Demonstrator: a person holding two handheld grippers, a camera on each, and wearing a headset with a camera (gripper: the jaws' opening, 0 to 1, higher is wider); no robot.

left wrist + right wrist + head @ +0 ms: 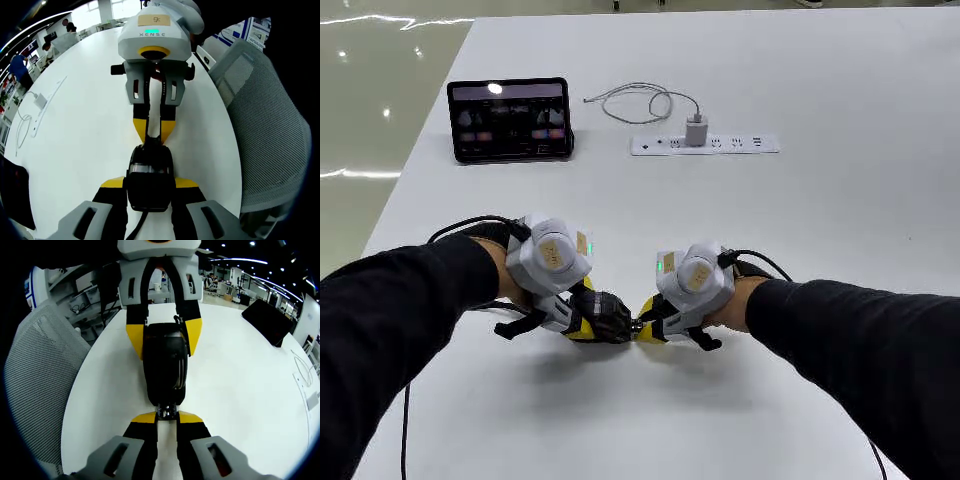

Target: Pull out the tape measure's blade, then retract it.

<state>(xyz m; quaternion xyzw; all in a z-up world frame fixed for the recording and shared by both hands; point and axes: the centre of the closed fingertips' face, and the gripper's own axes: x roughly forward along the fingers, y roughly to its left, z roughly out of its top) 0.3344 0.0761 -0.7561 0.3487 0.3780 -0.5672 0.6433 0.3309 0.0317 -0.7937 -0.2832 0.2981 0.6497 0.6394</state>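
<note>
A black tape measure (608, 318) hovers just above the white table (820, 200), its case (150, 175) clamped between the yellow-tipped jaws of my left gripper (592, 318). My right gripper (646, 330) faces it from the right and is shut on the metal hook (167, 411) at the blade's end. The hook sits right against the case (165, 365), and almost no blade shows between them. In the left gripper view the right gripper (153, 134) comes in from the top with its tips pinched together at the case's mouth.
A tablet (510, 120) stands at the back left. A white power strip (705, 145) with a plugged charger and a looped cable (640, 103) lies behind the middle. A grey mesh chair (265, 125) stands by the near table edge.
</note>
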